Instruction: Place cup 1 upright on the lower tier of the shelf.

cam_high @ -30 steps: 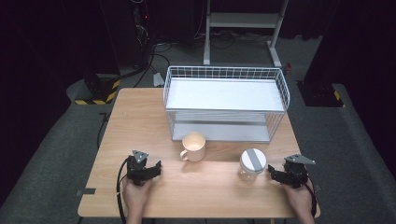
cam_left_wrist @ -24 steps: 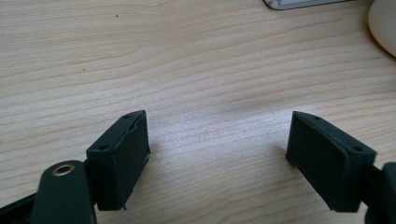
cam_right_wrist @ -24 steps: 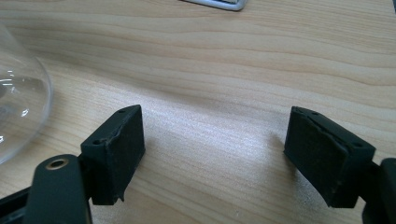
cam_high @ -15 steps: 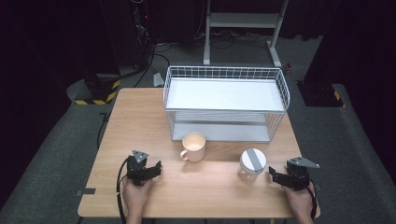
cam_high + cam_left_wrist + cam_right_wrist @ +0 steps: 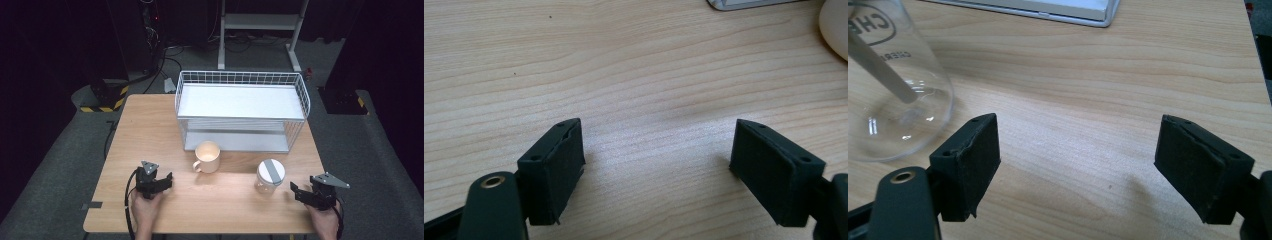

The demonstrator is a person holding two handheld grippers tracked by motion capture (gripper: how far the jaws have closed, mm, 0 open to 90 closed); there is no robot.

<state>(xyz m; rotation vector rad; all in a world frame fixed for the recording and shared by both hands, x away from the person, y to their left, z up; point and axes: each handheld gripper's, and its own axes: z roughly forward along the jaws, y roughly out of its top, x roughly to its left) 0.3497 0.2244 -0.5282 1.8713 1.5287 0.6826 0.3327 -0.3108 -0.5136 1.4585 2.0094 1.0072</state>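
A cream mug (image 5: pixel 207 156) stands on the wooden table (image 5: pixel 150 125) in front of a white wire basket (image 5: pixel 242 107). To its right sits a clear glass jar (image 5: pixel 270 176) with a grey lid; its glass wall (image 5: pixel 893 80) fills the upper left of the right gripper view. My left gripper (image 5: pixel 167 180) rests near the front left edge, open, with bare wood between its fingers (image 5: pixel 556 165). My right gripper (image 5: pixel 295 192) lies near the front right corner, just right of the jar, open and holding nothing. The mug's rounded side (image 5: pixel 835 27) peeks in at the left gripper view's top right.
The wire basket holds a white tray and takes up the back right of the table. Its base edge (image 5: pixel 1048 12) runs across the top of the right gripper view. Dark floor, cables and a stand (image 5: pixel 260 30) lie beyond the table.
My right gripper has slipped slightly down and toward the front edge. The left gripper, mug and jar have stayed put.
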